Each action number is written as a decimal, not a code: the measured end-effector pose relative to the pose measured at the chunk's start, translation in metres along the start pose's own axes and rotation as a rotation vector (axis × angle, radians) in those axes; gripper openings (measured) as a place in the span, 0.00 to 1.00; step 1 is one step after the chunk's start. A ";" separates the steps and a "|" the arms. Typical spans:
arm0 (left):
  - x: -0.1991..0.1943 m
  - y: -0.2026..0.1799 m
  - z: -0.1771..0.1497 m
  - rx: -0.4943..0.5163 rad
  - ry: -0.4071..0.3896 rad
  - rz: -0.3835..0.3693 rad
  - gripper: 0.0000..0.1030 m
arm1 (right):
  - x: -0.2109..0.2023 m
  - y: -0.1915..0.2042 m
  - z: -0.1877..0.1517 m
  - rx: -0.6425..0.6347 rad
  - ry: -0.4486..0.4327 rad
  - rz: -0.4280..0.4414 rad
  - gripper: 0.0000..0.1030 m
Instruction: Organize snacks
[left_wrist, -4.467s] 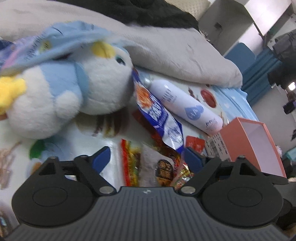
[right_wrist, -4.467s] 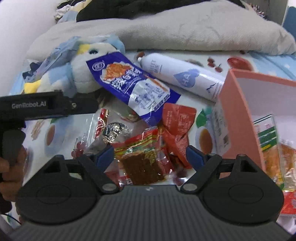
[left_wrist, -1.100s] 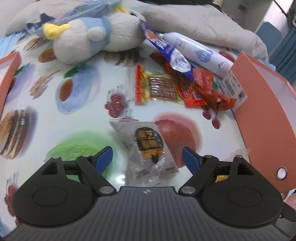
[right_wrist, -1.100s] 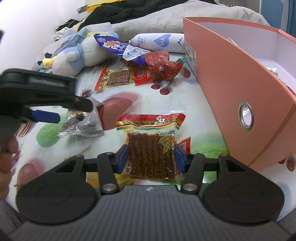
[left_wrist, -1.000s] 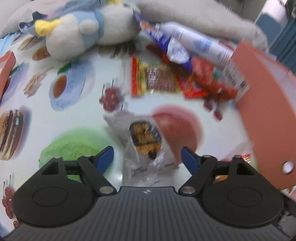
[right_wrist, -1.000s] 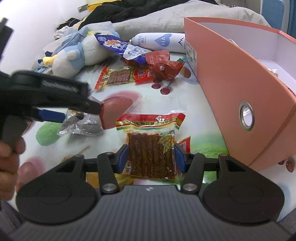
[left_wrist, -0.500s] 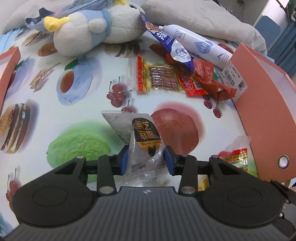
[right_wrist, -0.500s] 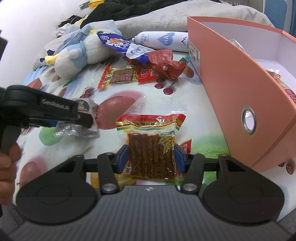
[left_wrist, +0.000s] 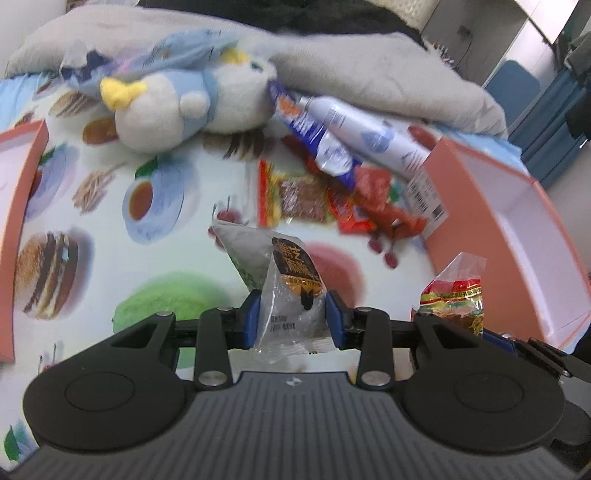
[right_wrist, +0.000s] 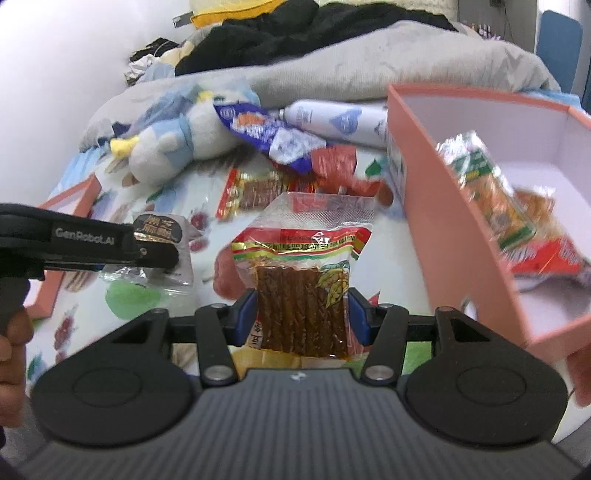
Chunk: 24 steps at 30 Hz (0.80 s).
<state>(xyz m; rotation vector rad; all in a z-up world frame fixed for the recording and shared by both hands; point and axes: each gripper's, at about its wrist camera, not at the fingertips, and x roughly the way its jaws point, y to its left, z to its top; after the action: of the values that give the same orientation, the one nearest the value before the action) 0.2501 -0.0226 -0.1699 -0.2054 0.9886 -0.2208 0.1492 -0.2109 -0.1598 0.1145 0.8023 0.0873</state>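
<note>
So the left gripper (left_wrist: 292, 320) has its fingers clamped on a clear packet with a black label (left_wrist: 291, 295), held up off the food-print bedsheet (left_wrist: 92, 206). The right gripper (right_wrist: 302, 319) is closed on a red-and-yellow packet of brown sticks (right_wrist: 301, 280), also lifted.

Only the right wrist view looks down into the pink box (right_wrist: 436, 206), where a green-and-orange snack pack (right_wrist: 484, 184) and a red pack (right_wrist: 550, 258) already lie. From the left wrist view the same box shows just a wall and white inside, but you get a second pink box edge (left_wrist: 22, 206) on the far left.

Behind both: a plush penguin (left_wrist: 184, 99), a blue snack bag (left_wrist: 314, 136) leaning across a white spray can (left_wrist: 369, 136), and a loose pile of red snack packs (left_wrist: 369, 206) next to the box. Grey blanket (left_wrist: 369, 62) at the back.
</note>
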 end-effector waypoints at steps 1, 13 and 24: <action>-0.005 -0.003 0.004 0.007 -0.010 -0.004 0.41 | -0.005 -0.001 0.006 0.000 -0.009 0.001 0.53; -0.069 -0.045 0.057 0.062 -0.152 -0.067 0.26 | -0.056 -0.005 0.075 -0.034 -0.138 -0.048 0.53; -0.044 -0.059 0.052 0.092 -0.111 -0.066 0.17 | -0.054 -0.028 0.081 -0.024 -0.127 -0.060 0.53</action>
<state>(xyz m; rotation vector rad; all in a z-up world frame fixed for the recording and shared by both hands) 0.2655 -0.0630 -0.0906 -0.1649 0.8604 -0.3114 0.1715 -0.2511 -0.0693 0.0724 0.6769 0.0328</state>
